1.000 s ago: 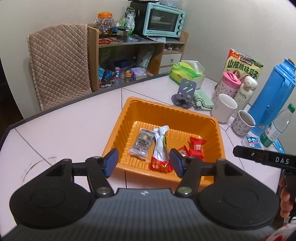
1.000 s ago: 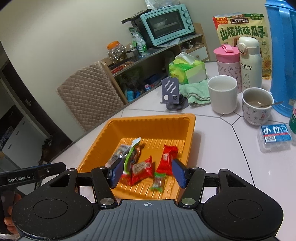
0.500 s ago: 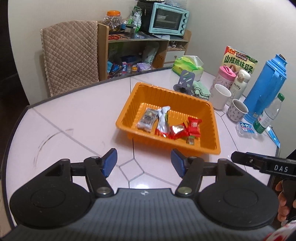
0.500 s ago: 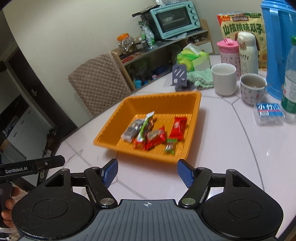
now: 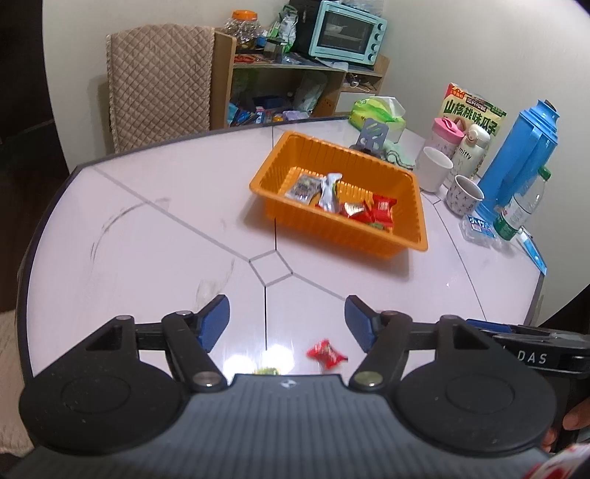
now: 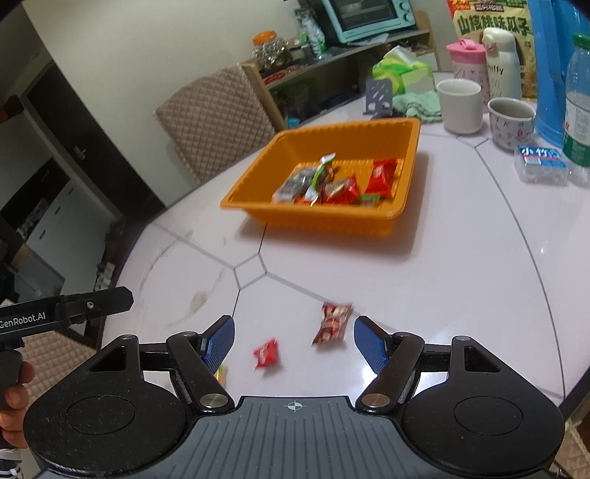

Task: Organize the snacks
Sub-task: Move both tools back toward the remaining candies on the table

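Change: I've pulled both grippers back from the orange tray (image 6: 320, 215).
Left gripper (image 5: 287, 318): wide, empty.
Right gripper (image 6: 294, 339): wide, empty.
Meaning: loose red snacks (image 6: 333, 322) short of the tray come next.

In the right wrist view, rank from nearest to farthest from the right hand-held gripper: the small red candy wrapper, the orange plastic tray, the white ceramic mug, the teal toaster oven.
1. Small red candy wrapper: on the table, just ahead of the right hand-held gripper.
2. Orange plastic tray: mid-table.
3. White ceramic mug: beyond the tray, to the right.
4. Teal toaster oven: on the shelf behind the table.

Black left gripper (image 5: 287, 321), right gripper (image 6: 294, 341); blue-padded fingers (image 6: 219, 341), silver pivot screws, white lettering.
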`<action>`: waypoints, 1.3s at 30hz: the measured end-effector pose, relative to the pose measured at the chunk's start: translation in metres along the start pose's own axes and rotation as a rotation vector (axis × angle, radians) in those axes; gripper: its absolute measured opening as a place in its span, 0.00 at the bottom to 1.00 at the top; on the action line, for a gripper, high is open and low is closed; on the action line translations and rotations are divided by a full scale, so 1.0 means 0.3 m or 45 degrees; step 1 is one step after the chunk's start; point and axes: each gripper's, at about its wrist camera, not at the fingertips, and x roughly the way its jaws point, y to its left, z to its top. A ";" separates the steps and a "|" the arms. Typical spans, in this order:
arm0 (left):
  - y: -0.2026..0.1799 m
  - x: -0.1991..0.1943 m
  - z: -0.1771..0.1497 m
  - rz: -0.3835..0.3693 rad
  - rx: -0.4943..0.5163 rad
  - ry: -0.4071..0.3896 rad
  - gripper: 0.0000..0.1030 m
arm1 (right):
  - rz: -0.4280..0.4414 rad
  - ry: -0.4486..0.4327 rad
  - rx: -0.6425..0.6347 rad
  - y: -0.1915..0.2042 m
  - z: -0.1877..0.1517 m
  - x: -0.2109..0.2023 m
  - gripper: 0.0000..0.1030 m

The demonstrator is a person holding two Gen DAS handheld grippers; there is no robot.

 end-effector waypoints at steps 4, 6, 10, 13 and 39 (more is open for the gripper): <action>0.009 -0.020 -0.062 0.001 -0.008 0.027 0.65 | -0.001 0.038 -0.010 0.017 -0.047 -0.002 0.70; 0.013 -0.027 -0.084 0.002 -0.011 0.039 0.65 | -0.001 0.051 -0.016 0.021 -0.067 -0.006 0.70; 0.024 -0.037 -0.128 0.005 -0.021 0.063 0.65 | -0.007 0.077 -0.015 0.027 -0.100 -0.006 0.70; 0.027 -0.043 -0.163 0.010 -0.019 0.075 0.65 | -0.002 0.098 -0.011 0.029 -0.120 -0.005 0.70; 0.074 0.099 -0.303 0.084 -0.038 0.163 0.57 | -0.056 0.201 -0.075 0.015 -0.225 0.095 0.70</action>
